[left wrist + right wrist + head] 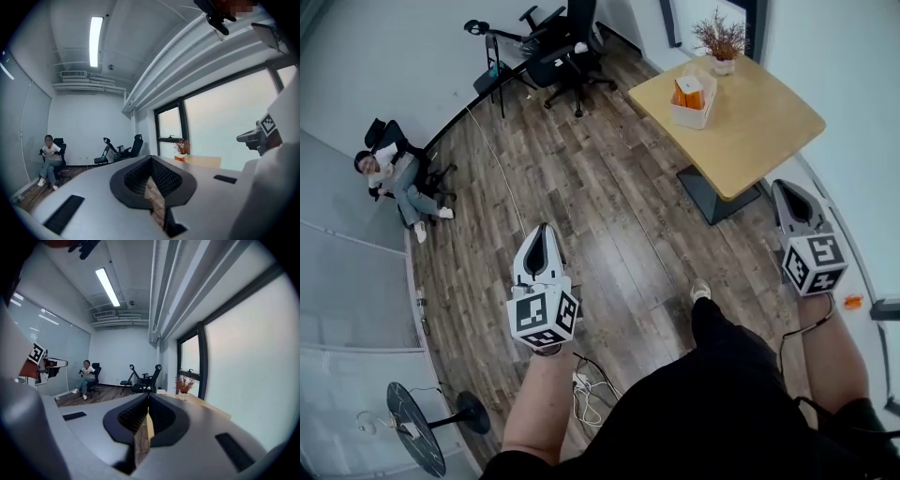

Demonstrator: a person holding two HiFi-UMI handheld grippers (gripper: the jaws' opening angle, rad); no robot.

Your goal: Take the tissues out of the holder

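Wooden table: upper right in the head view, well apart from the left gripper.
Holder: white, on the table, near a potted plant.
Tissues: orange pack, standing in the holder.
Left gripper: jaws together, empty, over the plank floor.
Right gripper: jaws together, empty, near the table's corner.

Black trousers — grey left hand-held gripper, marker cube.

The floor was brown wood planking with a dull sheen. The table had a smooth pale wood top. The left gripper and right gripper had matt grey plastic shells and finely ribbed black pads.
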